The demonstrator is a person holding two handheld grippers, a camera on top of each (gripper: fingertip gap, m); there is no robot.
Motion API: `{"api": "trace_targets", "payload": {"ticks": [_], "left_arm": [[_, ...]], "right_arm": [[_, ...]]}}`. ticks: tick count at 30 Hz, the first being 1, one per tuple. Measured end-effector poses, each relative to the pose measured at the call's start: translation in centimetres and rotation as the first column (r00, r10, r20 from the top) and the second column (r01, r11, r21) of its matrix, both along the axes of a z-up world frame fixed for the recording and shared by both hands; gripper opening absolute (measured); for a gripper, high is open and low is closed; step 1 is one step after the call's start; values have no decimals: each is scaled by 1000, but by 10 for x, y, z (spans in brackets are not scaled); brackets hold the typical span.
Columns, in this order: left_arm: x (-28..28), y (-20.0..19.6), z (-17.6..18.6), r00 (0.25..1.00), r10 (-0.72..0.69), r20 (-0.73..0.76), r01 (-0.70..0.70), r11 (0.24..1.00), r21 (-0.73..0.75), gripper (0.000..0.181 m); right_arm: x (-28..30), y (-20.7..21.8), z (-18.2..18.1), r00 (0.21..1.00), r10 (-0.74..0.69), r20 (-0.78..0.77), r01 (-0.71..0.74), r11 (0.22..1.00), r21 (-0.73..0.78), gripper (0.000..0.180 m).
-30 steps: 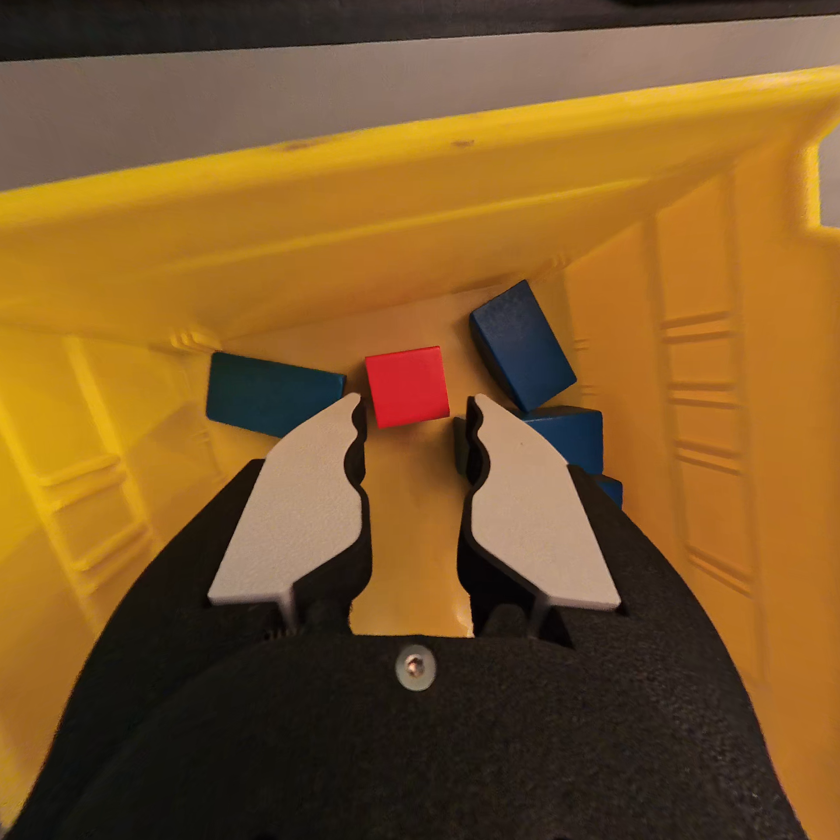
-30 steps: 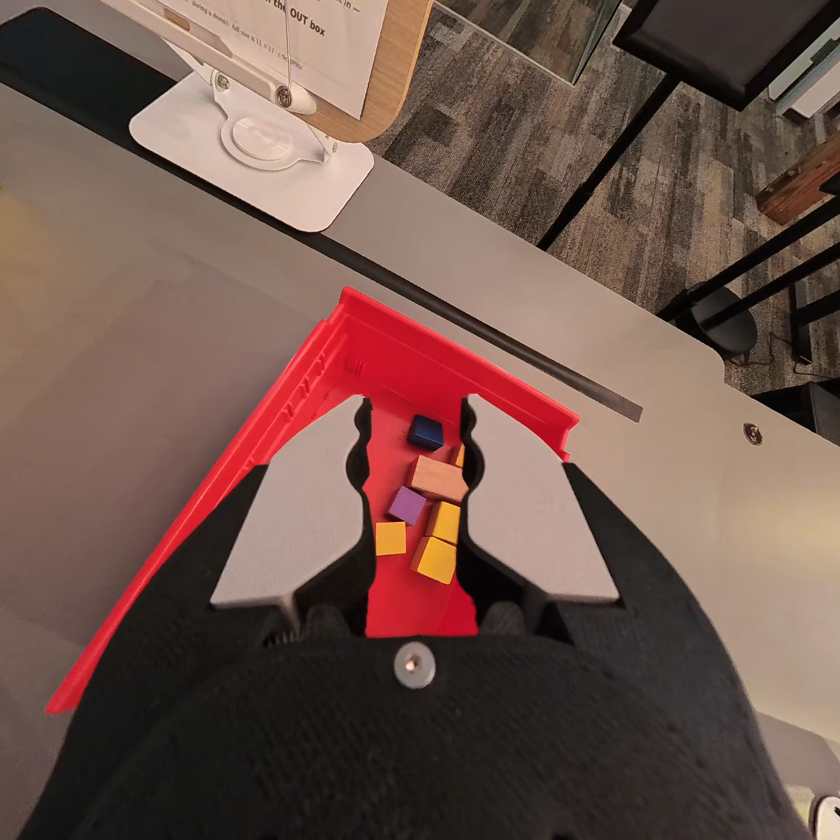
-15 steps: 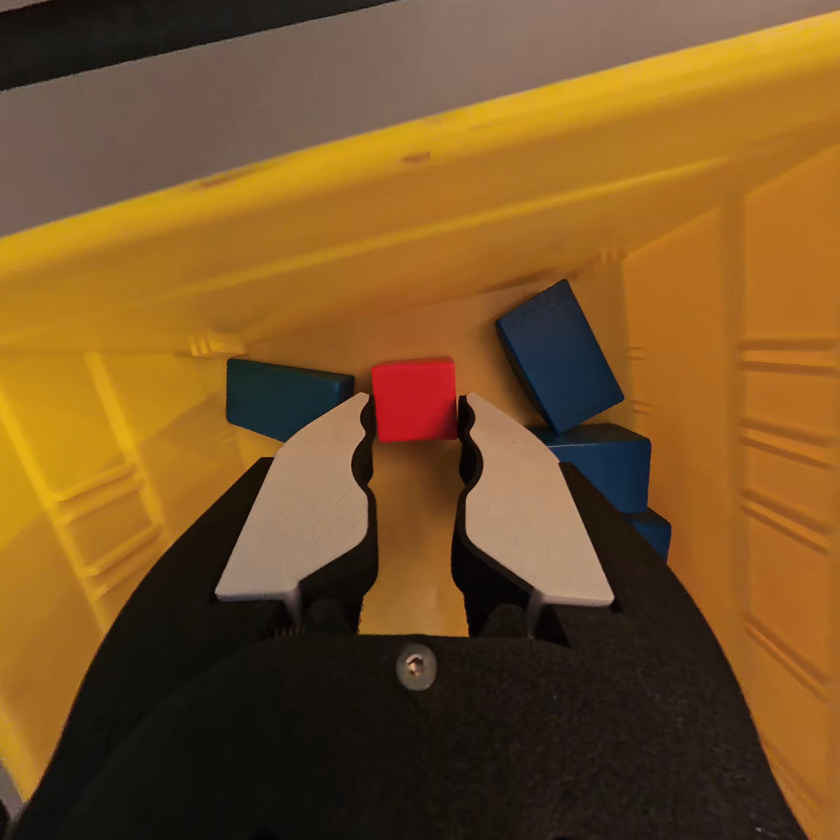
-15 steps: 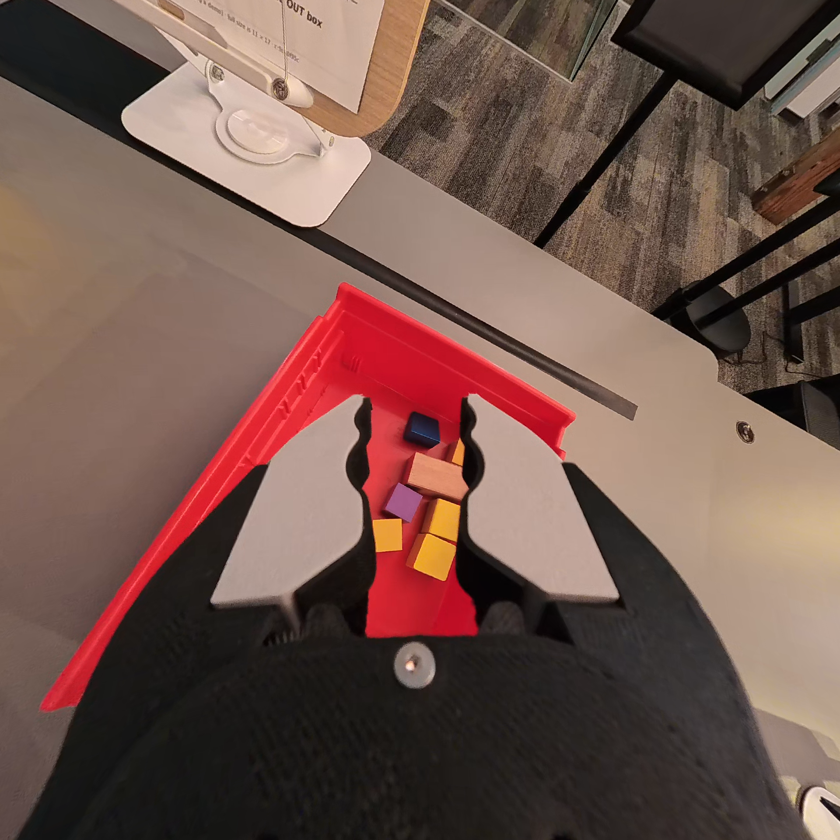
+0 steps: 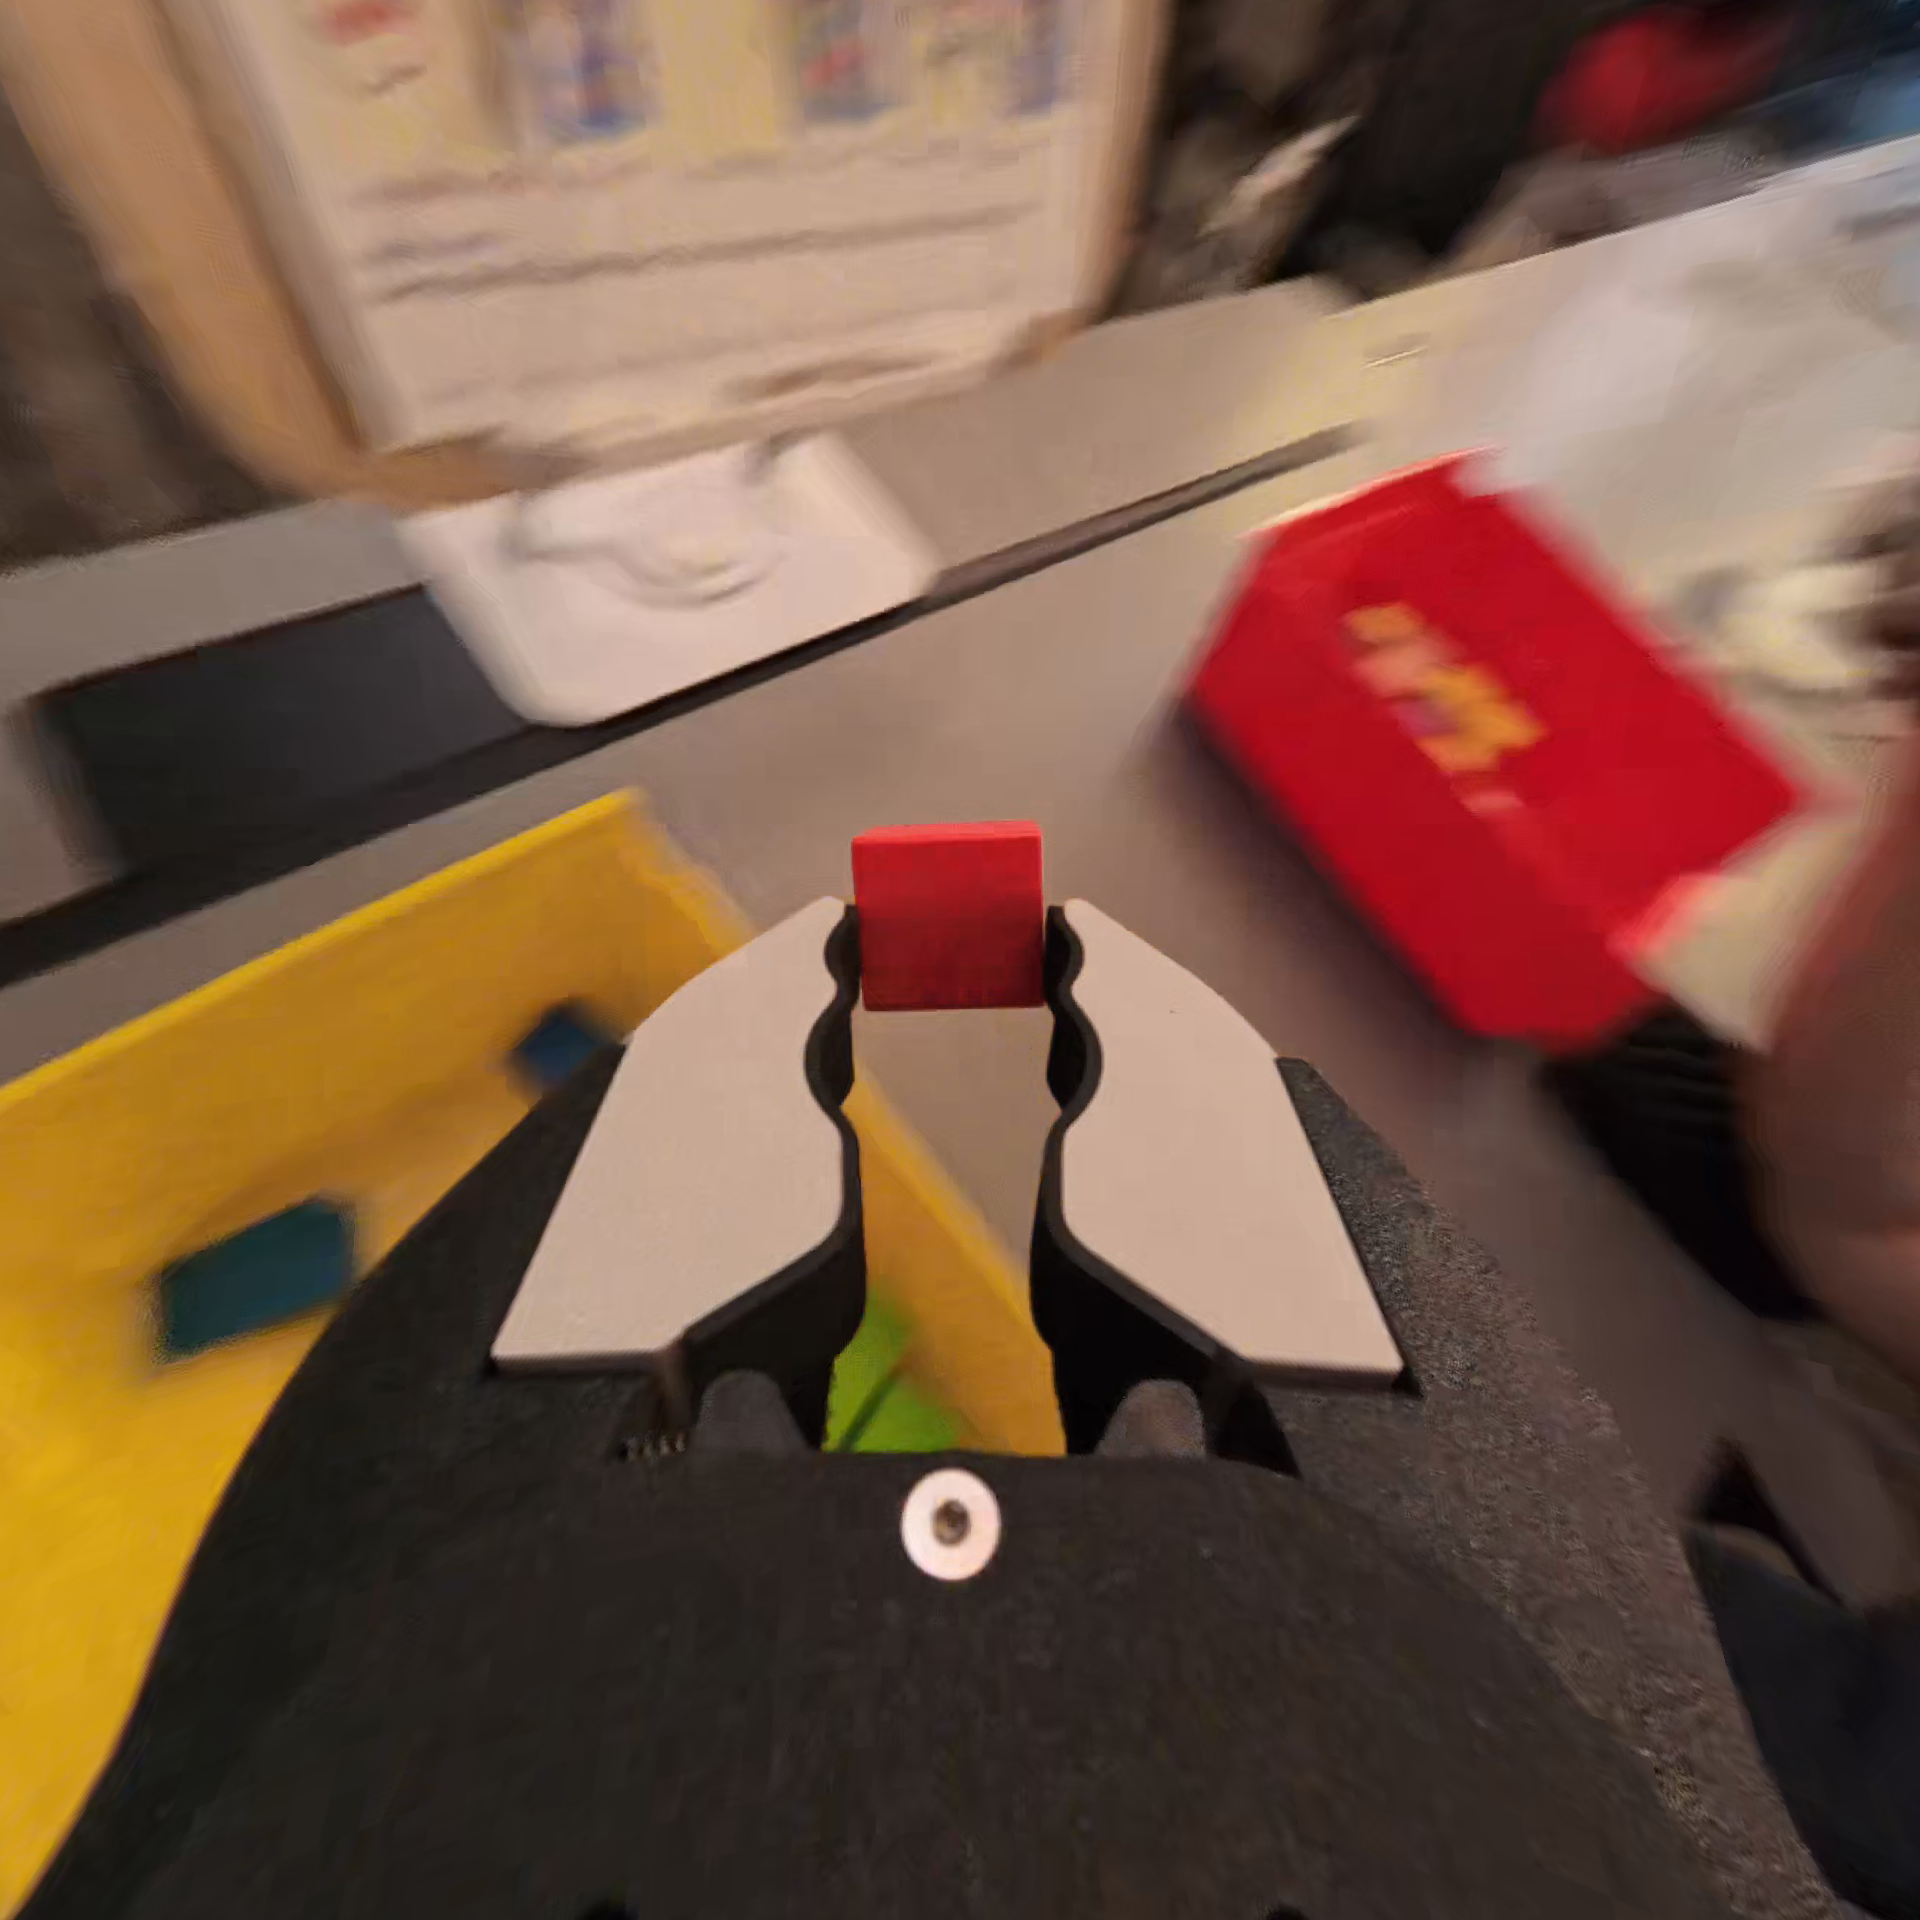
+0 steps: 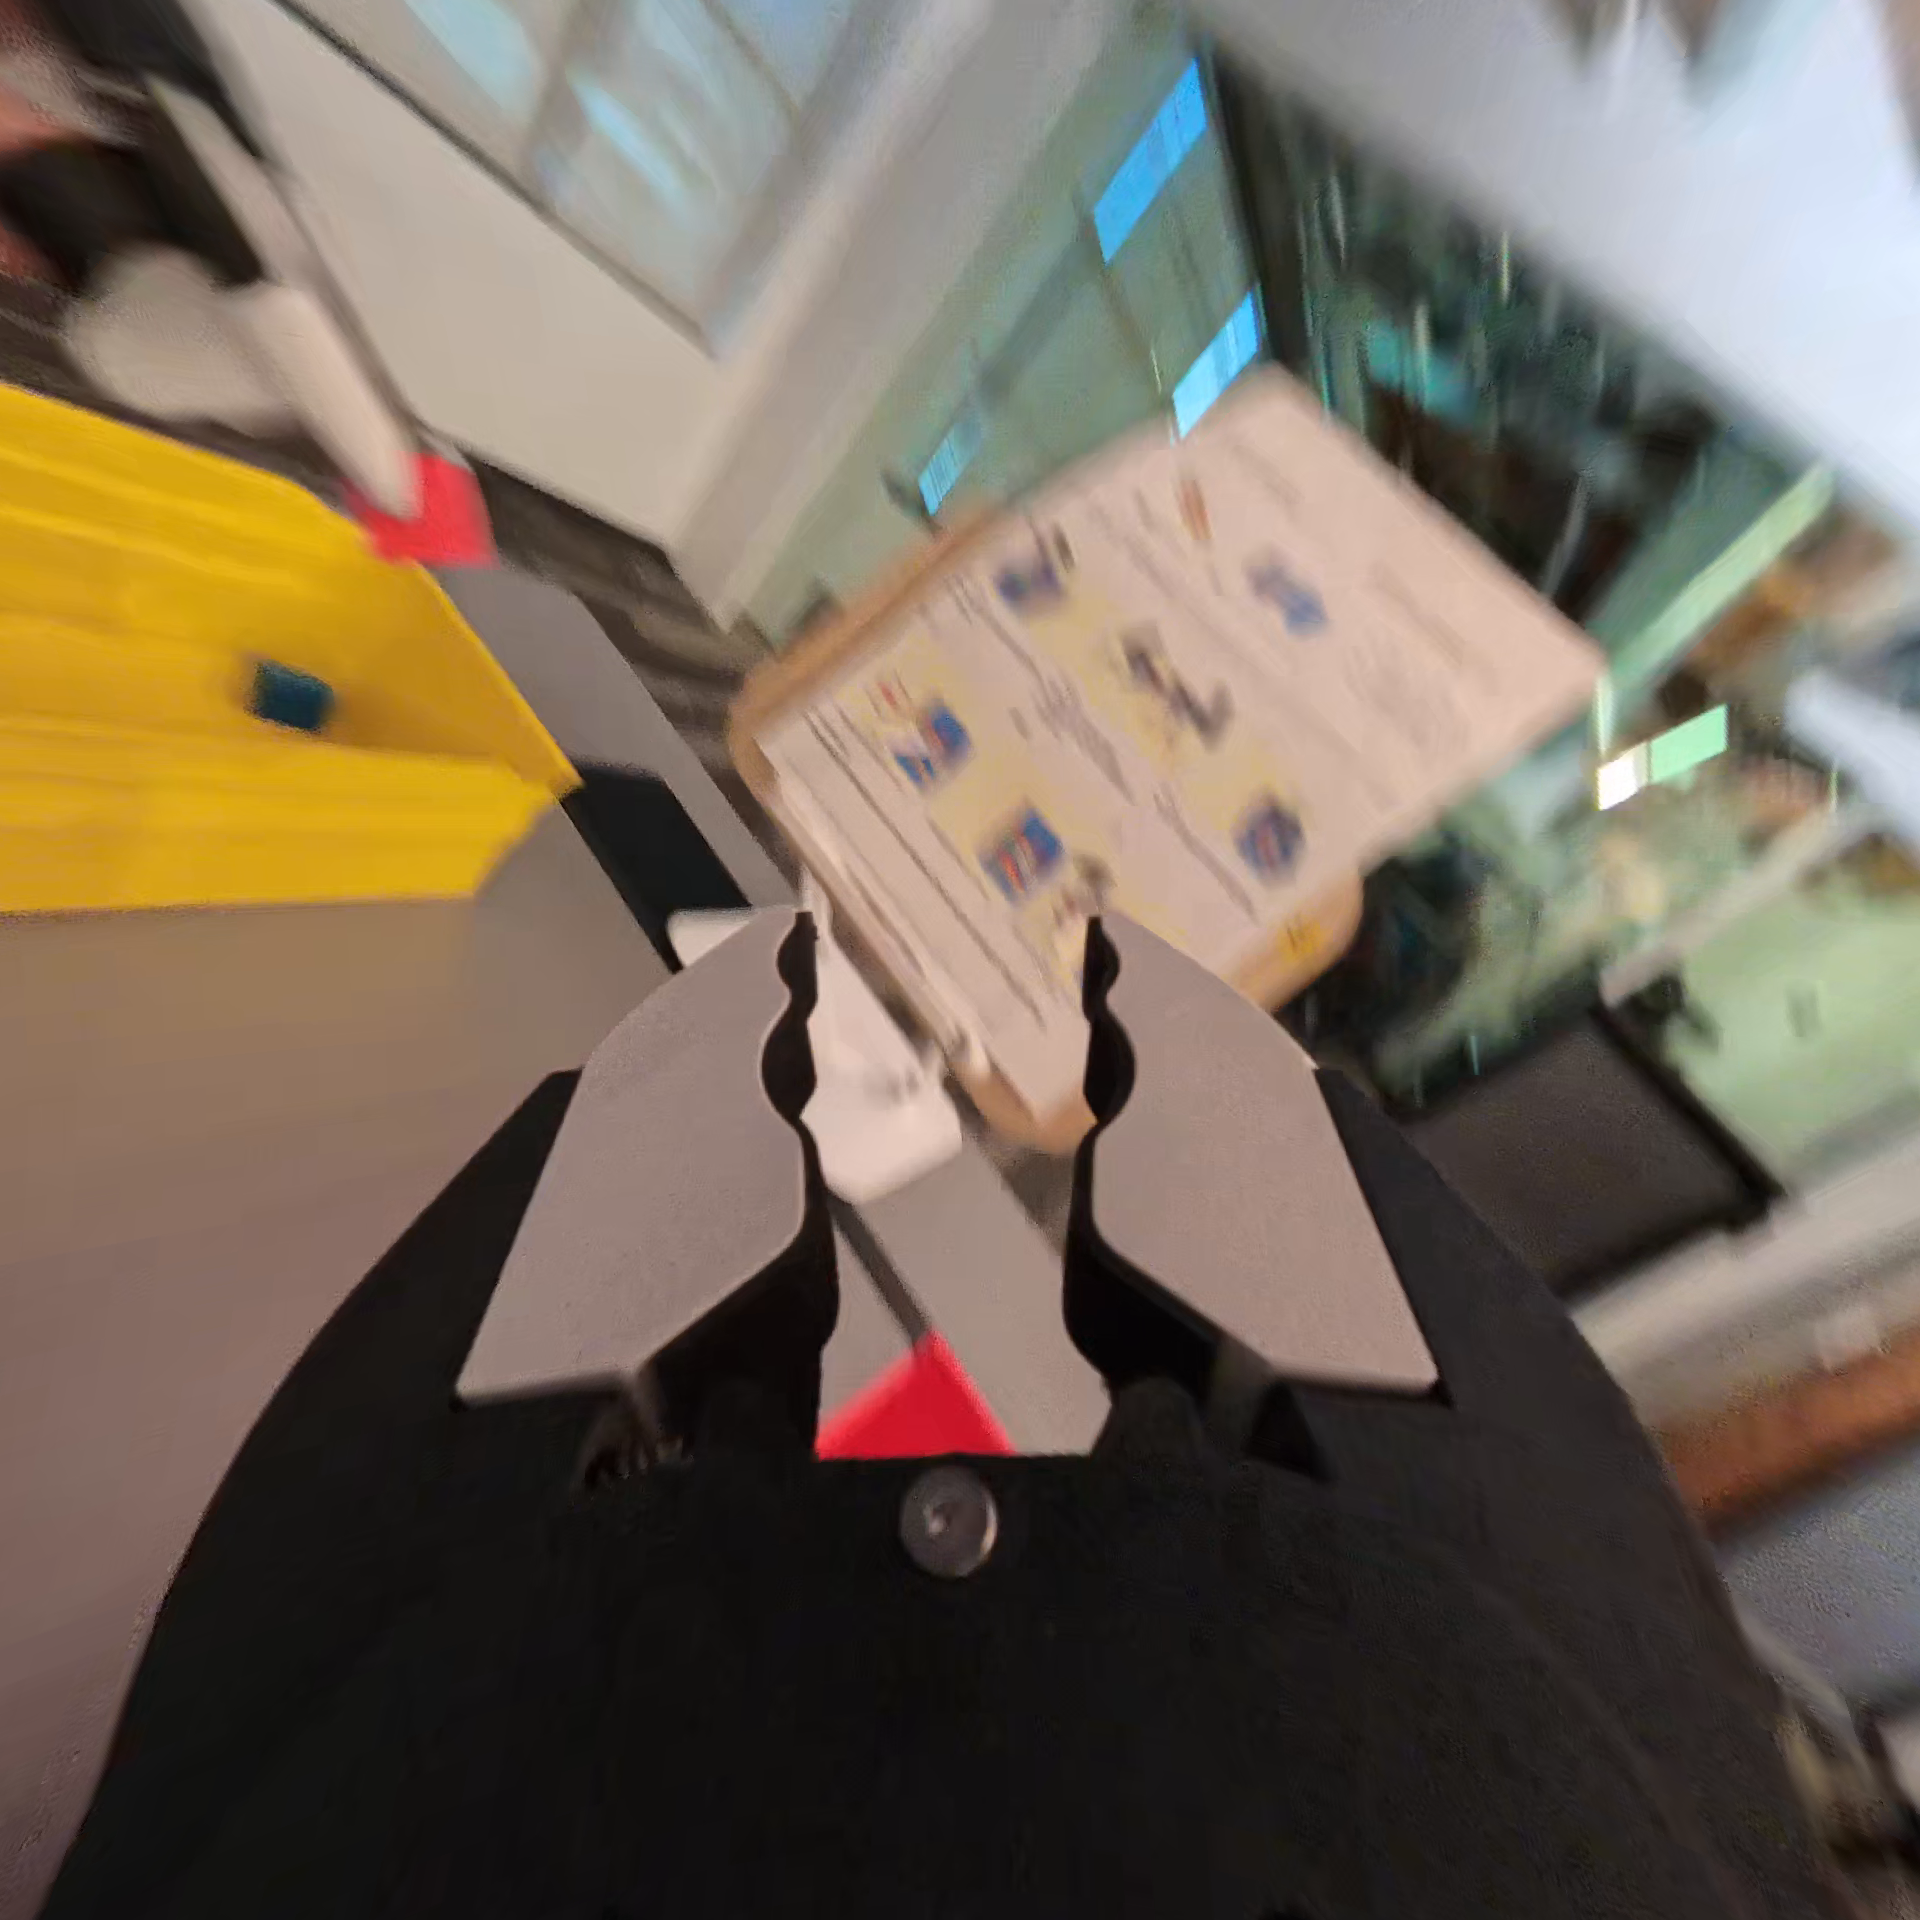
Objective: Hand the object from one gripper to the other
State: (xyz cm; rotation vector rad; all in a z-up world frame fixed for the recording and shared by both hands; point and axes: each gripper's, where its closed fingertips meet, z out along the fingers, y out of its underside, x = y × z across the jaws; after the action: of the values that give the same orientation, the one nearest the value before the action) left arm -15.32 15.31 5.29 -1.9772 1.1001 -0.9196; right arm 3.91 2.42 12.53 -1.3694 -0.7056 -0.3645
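Your left gripper (image 5: 950,920) pinches a small red wooden cube (image 5: 948,916) between its grey fingertips (image 5: 805,935), holding it in the air above the grey tabletop (image 5: 1039,686). Below and to the left you have the open yellow plastic bin (image 5: 312,997), with dark blue blocks (image 5: 255,1288) lying blurred inside it and a bright green piece (image 5: 883,1382) showing between the fingers. To the right sits a red plastic bin (image 5: 1455,748), smeared by motion. Behind, a white stand (image 5: 675,582) carries a blurred printed sheet on a wooden board (image 5: 727,197).
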Motion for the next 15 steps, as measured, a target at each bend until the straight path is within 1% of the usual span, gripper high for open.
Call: {"api": "trace_targets", "payload": {"ticks": [1, 3, 4, 5, 7, 9, 11, 13, 15], "left_arm": [[13, -26, 17, 989, -110, 100, 113, 993, -25, 34], [30, -72, 44, 922, -277, 271, 309, 947, -84, 33], [35, -90, 54, 879, -335, 340, 389, 915, -103, 33], [39, -103, 62, 843, -367, 392, 440, 891, -113, 33], [49, -116, 70, 809, -378, 451, 469, 877, -104, 33], [58, -127, 71, 789, -405, 462, 496, 864, -90, 34], [63, -142, 71, 758, -442, 480, 552, 827, -109, 34], [66, -153, 71, 728, -464, 504, 599, 789, -139, 34], [70, -156, 68, 726, -469, 503, 607, 781, -147, 34]], "right_arm": [[-23, -3, 0, 997, 76, 30, -78, 995, 57, 50], [-61, -4, -4, 984, 159, 77, -166, 982, 95, 52], [-77, -6, -7, 977, 192, 91, -201, 974, 101, 55], [-91, -7, -9, 970, 223, 96, -233, 966, 108, 56], [-111, -11, -12, 957, 271, 105, -283, 951, 123, 56], [-118, -12, -12, 957, 272, 104, -285, 947, 148, 55], [-119, -13, -9, 960, 269, 83, -279, 944, 176, 55], [-120, -16, -7, 954, 292, 70, -300, 936, 184, 50], [-123, -19, -7, 946, 314, 75, -323, 928, 185, 44]]}}
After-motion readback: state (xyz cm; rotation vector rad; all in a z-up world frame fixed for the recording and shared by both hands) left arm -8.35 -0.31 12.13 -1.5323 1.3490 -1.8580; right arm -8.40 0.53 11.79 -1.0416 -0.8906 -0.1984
